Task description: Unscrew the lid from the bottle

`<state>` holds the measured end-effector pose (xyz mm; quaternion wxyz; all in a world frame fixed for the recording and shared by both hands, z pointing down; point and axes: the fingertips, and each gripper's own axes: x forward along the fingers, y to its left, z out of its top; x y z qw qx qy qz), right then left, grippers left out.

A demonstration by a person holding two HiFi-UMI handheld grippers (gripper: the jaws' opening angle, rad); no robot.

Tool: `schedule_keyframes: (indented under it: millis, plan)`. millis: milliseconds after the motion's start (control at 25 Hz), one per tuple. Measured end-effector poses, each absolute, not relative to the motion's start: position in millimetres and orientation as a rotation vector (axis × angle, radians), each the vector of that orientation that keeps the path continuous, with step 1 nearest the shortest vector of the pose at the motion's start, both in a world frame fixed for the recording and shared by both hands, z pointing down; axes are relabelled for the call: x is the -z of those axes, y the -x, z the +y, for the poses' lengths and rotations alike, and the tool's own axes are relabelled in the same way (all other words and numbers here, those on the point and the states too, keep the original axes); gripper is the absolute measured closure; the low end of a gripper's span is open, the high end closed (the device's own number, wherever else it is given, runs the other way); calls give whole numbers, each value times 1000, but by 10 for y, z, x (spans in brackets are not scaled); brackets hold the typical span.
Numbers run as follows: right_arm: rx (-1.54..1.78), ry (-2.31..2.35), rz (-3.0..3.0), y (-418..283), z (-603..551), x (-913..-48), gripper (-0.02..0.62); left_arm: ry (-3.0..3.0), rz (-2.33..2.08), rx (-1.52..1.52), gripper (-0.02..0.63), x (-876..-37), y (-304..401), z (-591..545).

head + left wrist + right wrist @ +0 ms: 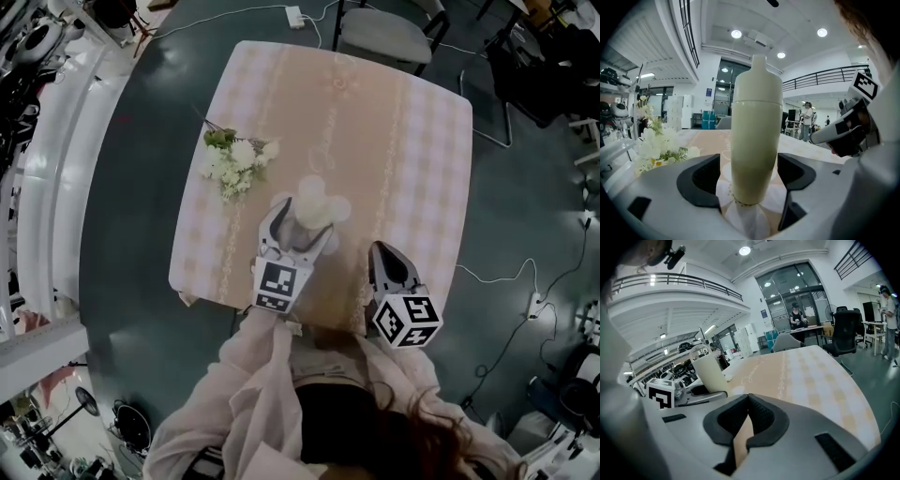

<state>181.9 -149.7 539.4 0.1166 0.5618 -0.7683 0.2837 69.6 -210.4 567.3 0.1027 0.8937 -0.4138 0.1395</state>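
A cream bottle stands upright on a white flower-shaped mat near the table's front edge. Its rounded lid sits on top, and a seam marks where it joins the body. My left gripper is open, its dark pads on either side of the bottle's lower body and not pressing on it. My right gripper is shut and empty, low over the table to the right of the bottle. In the right gripper view the bottle shows at the left, beyond the closed jaws of my right gripper.
A bunch of white flowers lies on the checked tablecloth left of the bottle; it also shows in the left gripper view. A chair stands at the table's far side. Cables run across the dark floor.
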Motion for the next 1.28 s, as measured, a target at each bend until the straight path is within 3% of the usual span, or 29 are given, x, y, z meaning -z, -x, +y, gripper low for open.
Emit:
schedule_keyframes:
  millis: [520,640,1280]
  plan:
    - [-851,-1625,-2246,-1891,-1612,-5510,583,-2712,-1190,-452,239,-5729,-905,-2312]
    - [-849,-1620,-2251,-1903,-1626,-5529,583,-2726,-1186,-464,288,-5734,-937,-2302]
    - [-842,-1630,-2273,-1896,-1641,-5474,583,-2680,-1119,-487,291,-5739,-919,-2341]
